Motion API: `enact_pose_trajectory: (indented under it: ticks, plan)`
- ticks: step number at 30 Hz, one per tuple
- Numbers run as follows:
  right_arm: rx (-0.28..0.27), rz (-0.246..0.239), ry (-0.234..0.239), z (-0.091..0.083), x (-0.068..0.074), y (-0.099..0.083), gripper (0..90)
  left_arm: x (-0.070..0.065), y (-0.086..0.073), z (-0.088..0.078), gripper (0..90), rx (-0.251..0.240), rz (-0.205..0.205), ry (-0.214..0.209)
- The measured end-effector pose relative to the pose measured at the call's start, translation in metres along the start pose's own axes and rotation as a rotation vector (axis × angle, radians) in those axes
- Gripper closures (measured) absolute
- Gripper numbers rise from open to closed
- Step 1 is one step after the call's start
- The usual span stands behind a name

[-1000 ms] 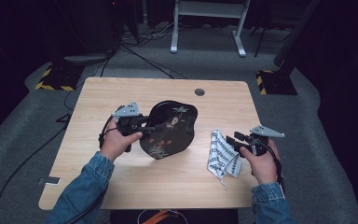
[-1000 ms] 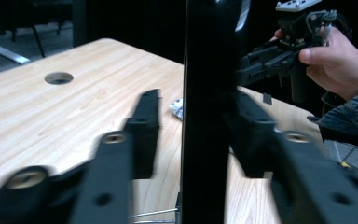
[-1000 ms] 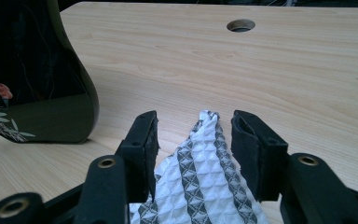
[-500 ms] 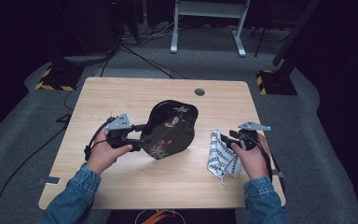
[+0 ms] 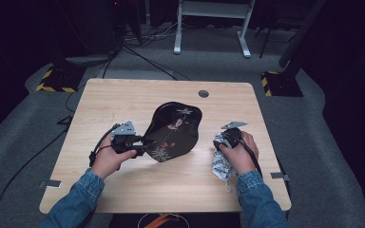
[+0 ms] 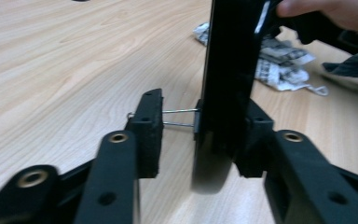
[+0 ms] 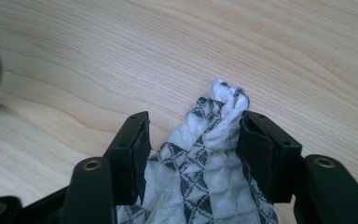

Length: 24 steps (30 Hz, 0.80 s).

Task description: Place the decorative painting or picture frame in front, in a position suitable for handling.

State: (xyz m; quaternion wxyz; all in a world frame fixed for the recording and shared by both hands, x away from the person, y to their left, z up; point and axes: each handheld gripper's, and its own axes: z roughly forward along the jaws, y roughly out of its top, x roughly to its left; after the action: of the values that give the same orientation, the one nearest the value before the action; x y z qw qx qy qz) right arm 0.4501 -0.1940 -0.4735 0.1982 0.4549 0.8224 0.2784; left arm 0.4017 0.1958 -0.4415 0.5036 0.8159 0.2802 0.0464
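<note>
A black lacquer tray [image 5: 176, 128] with a flower pattern stands steeply tilted at the middle of the wooden table [image 5: 123, 99]. My left gripper [image 5: 145, 142] holds it by its lower left rim. In the left gripper view the tray [image 6: 228, 56] rises edge-on between the jaws of that gripper [image 6: 200, 126], which have just been closing and press on it. A white cloth with black triangles [image 5: 220, 168] lies crumpled at the right. My right gripper [image 5: 218, 142] sits over its upper end. Its jaws [image 7: 193, 135] have just been opening and stand open around the cloth [image 7: 200, 177].
A round cable hole [image 5: 203, 93] sits near the table's far edge. Beyond the table stand a white metal frame [image 5: 209, 28] and yellow-black striped bases [image 5: 57, 80] on the grey floor. Bare wood lies left of and in front of the tray.
My left hand has sunk a little with the tray's rim in its gripper. My right hand has moved left and down onto the cloth, which now lies partly under it.
</note>
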Motion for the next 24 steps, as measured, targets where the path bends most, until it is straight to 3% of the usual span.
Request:
enact_pose_trajectory:
  ticks: [6, 8, 10, 18, 24]
  plan:
    - [0.075, -0.062, -0.029, 0.0082, 0.004, 0.0022, 47.8, -0.0006, 0.0003, -0.0023, 73.9, 0.01, 0.001, -0.032]
    - [0.084, -0.068, -0.027, 0.0082, 0.0038, 0.0025, 52.6, -0.0019, 0.0002, -0.0021, 77.7, 0.01, -0.006, -0.057]
    - [0.09, -0.065, -0.024, 0.0076, 0.0029, 0.0024, 57.3, -0.0041, -0.0001, -0.0011, 78.9, 0.009, -0.001, -0.052]
    - [0.093, -0.08, -0.062, 0.0068, 0.0013, 0.0012, 78.8, -0.0036, -0.0024, -0.0009, 79.5, 0.009, 0.007, -0.063]
    - [0.061, -0.06, -0.047, 0.0027, -0.0009, -0.001, 83.4, -0.0053, -0.0017, -0.0004, 79.9, 0.01, 0.024, -0.05]
